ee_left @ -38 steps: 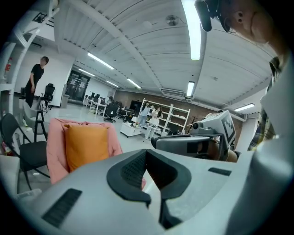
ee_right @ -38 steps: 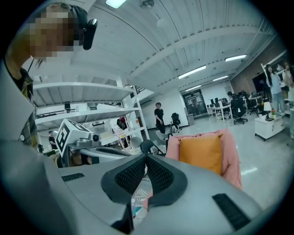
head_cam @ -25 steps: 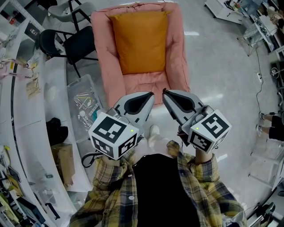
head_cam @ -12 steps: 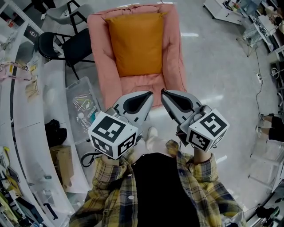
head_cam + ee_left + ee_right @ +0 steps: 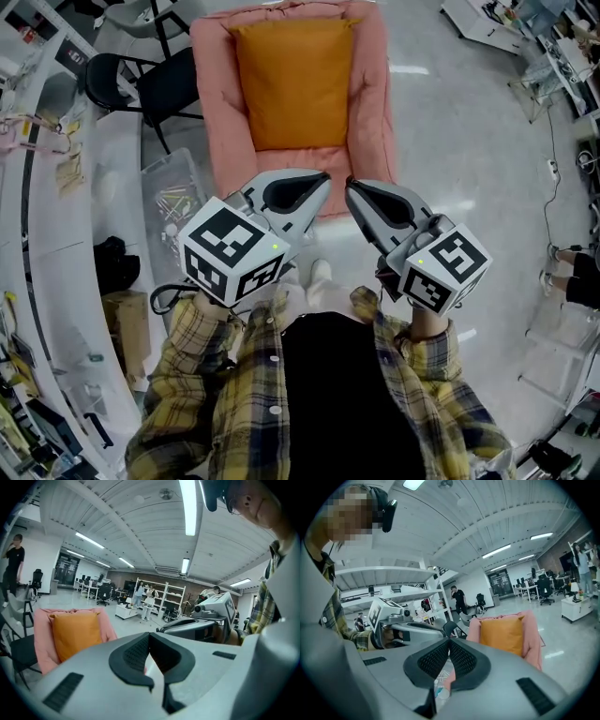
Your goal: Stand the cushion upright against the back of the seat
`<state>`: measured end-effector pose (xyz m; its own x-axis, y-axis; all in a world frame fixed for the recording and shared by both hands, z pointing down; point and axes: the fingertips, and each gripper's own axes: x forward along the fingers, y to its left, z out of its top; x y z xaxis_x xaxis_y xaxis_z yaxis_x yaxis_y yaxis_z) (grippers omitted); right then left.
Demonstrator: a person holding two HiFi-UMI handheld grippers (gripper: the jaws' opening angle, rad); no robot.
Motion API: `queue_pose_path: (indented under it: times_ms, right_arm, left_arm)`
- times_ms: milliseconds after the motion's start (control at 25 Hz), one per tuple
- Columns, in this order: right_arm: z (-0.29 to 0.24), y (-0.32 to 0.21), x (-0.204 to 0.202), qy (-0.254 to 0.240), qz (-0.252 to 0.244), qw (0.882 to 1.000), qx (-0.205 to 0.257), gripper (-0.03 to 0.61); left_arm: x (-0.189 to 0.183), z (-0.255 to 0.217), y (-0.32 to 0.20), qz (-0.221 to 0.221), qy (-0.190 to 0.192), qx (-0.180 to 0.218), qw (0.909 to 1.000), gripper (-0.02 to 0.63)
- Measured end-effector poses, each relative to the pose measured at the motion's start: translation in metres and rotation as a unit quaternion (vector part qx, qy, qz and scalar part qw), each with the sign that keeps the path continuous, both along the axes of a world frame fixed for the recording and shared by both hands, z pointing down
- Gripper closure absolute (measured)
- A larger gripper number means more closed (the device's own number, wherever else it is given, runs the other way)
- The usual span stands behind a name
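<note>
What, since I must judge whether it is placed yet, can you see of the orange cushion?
The orange cushion is a plain, plump rectangle of what looks like fabric, with pointed corners and light creases. It stands upright, leaning on the back of the pink padded chair, its lower edge on the seat pad, between the two padded sides. Nothing else touches it.

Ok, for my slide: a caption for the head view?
Left gripper and right gripper, both shut, face pink seat, orange cushion upright inside.
</note>
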<state>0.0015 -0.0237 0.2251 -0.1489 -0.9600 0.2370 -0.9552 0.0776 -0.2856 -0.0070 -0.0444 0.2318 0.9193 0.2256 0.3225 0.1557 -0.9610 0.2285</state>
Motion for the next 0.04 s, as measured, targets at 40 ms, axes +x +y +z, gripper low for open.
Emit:
queue_pose_path:
  times_ms: [40]
  right_arm:
    - [-0.0014, 0.0016, 0.0021, 0.0, 0.001, 1.0, 0.002, 0.554]
  left_arm:
    - [0.002, -0.0015, 0.0012, 0.013, 0.0, 0.002, 0.9999, 0.609]
